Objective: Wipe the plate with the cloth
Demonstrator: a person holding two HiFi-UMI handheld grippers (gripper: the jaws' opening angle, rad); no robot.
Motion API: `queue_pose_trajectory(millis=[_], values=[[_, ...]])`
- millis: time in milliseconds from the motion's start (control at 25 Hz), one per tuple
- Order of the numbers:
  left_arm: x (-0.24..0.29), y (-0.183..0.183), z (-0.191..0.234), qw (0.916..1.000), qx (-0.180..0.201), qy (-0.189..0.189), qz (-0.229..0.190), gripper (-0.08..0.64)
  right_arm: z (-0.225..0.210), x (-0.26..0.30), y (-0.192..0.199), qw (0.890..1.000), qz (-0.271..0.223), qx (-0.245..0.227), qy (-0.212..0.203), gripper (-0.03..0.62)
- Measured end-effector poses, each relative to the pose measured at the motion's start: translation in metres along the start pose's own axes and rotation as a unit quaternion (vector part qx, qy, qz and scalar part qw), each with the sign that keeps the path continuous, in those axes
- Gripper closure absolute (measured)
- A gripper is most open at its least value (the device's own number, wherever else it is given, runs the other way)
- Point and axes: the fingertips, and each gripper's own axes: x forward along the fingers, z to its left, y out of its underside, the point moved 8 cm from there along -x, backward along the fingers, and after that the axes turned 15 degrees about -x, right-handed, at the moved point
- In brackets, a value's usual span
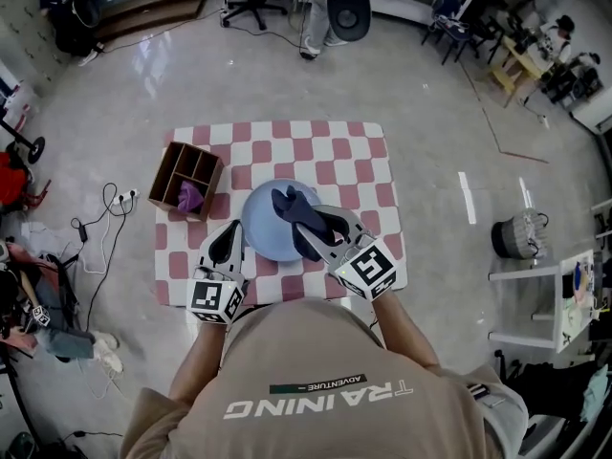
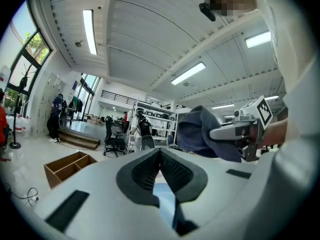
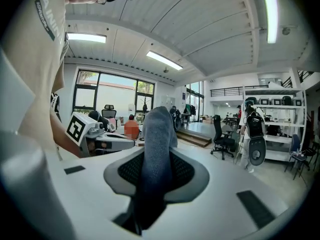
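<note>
A: What has the right gripper (image 3: pixel 156 159) got?
B: Its jaws are partly closed, pinching the dark blue cloth (image 1: pixel 295 207) – it stands up between them and bunches against the pale blue plate (image 1: pixel 263 223).
A: And the left gripper (image 2: pixel 160 156)?
B: It is closed on the plate's left rim.
A: Where is the plate?
B: Over the middle of the red-and-white checked table cover (image 1: pixel 368 175). A wooden divided box (image 1: pixel 185 176) sits at the cover's left edge, with something purple (image 1: pixel 189 197) in one compartment.
</note>
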Motion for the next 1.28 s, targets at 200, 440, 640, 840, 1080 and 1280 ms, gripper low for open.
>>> queue_pose_trajectory(millis=[200, 440, 640, 840, 1080, 1280], values=[[-0.023, -0.001, 0.016, 0.999, -0.003, -0.041, -0.014, 0.549, 0.011, 0.037, 0.008, 0.998, 0.013, -0.012, -0.056, 0.477], [-0.054, 0.001, 0.043, 0.9941, -0.013, -0.105, -0.026, 0.549, 0.021, 0.088, 0.024, 0.992, 0.034, -0.024, -0.118, 0.477], [-0.075, 0.002, 0.06, 0.9897, -0.022, -0.14, -0.025, 0.549, 0.029, 0.125, 0.065, 0.984, 0.081, -0.029, -0.158, 0.477], [-0.081, 0.012, 0.081, 0.9874, -0.035, -0.154, -0.006, 0.549, 0.036, 0.155, 0.12, 0.973, 0.121, -0.029, -0.196, 0.477], [-0.062, 0.011, 0.093, 0.9898, -0.038, -0.137, -0.008, 0.549, 0.045, 0.176, 0.15, 0.963, 0.144, -0.003, -0.229, 0.477], [-0.053, 0.013, 0.097, 0.9911, -0.045, -0.125, -0.008, 0.549, 0.06, 0.187, 0.17, 0.949, 0.178, -0.011, -0.26, 0.477]])
